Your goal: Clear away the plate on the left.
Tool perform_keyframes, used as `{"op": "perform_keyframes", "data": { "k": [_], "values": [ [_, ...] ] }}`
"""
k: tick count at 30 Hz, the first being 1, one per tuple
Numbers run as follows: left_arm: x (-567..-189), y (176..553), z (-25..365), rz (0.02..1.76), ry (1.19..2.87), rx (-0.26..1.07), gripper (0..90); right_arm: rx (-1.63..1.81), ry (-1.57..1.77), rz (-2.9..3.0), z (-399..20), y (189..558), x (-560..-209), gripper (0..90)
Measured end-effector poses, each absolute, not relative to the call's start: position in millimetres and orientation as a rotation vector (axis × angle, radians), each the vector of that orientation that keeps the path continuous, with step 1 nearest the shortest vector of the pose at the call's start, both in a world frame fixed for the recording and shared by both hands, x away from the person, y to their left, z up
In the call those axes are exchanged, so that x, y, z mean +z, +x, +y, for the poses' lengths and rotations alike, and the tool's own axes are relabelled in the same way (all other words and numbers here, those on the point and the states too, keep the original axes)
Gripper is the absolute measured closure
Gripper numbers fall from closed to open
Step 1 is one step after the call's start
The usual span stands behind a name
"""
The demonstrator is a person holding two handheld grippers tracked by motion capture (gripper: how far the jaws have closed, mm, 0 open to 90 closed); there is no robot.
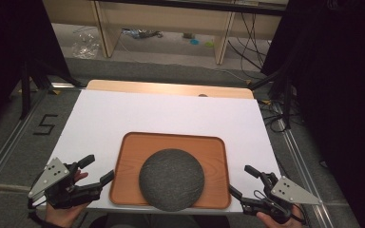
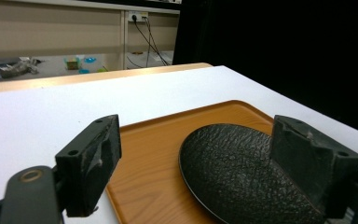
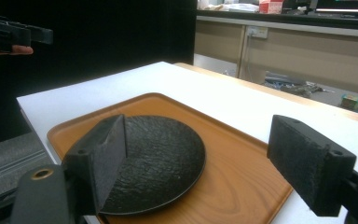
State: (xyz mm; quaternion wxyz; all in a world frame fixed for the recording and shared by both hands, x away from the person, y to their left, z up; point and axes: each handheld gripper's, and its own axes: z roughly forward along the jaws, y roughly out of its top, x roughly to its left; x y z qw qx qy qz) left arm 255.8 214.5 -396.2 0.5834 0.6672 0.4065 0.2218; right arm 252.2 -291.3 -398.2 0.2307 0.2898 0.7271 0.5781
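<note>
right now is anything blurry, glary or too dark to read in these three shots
High view: even light, soft overall, the black plate reads as a flat grey disc, side curtains black. Left gripper view: plate texture crisp, a mild sheen on the wooden tray, near jaws slightly soft, right background pure black. Right gripper view: plate rim catches a thin highlight, far shelves blurred, left background dark.

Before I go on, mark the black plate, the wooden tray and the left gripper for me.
black plate (image 1: 171, 179): high view, middle of its textured top.
wooden tray (image 1: 171, 141): high view, bare floor near its far rim.
left gripper (image 1: 97, 170): high view, gap midway between its open jaw tips.
</note>
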Motion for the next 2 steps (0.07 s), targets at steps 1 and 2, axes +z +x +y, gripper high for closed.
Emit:
{"op": "perform_keyframes", "data": {
  "k": [1, 2],
  "values": [
    [-396.4, 256.2, 214.5, 0.951, 1.557, 0.517, 16.5, 1.590, 0.797, 2.000, -291.3, 252.2, -398.2, 21.1],
    [-396.7, 256.7, 214.6, 0.952, 1.565, 0.520, 16.5, 1.592, 0.796, 1.995, -291.3, 252.4, -398.3, 21.1]
  ]
}}
